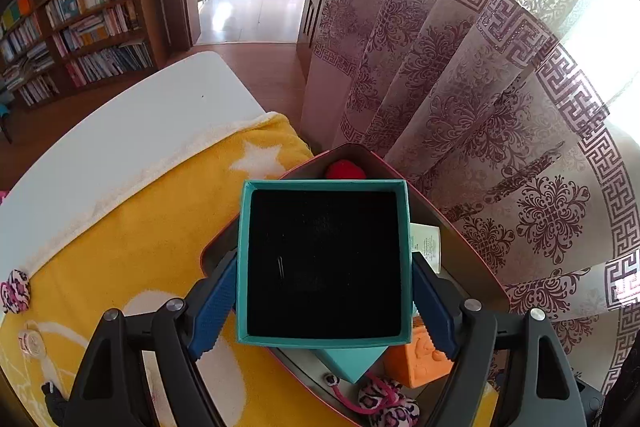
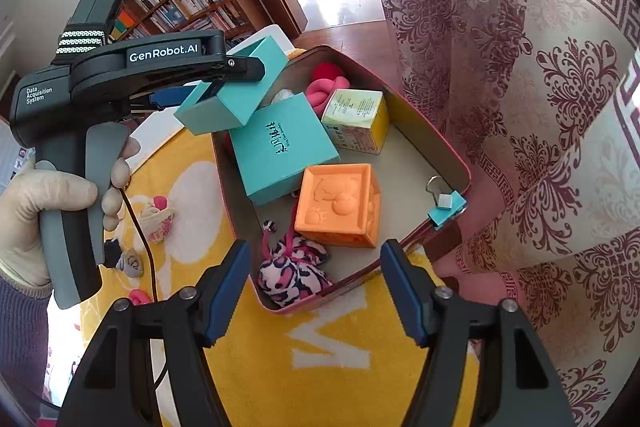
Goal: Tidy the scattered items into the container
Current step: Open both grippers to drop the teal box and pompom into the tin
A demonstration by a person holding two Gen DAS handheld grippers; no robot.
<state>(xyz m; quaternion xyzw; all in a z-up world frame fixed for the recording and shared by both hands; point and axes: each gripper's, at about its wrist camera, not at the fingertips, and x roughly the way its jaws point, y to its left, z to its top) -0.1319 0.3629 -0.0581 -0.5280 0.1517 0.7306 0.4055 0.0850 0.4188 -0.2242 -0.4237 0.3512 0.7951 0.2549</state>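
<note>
While over the tin point(image 2: 424, 131), left hand-held gripper point(image 1: 324, 291) pinching teal box point(image 1: 324, 263), right hand-held gripper point(image 2: 316, 291) spread, empty

Matt teal cardboard box point(image 1: 324, 263) lined with black velvety cloth; beside it, a smooth metal tin point(image 2: 404, 143) on a fluffy yellow towel point(image 2: 320, 347); inside the tin, a glossy orange plastic cube point(image 2: 340, 203).
</note>
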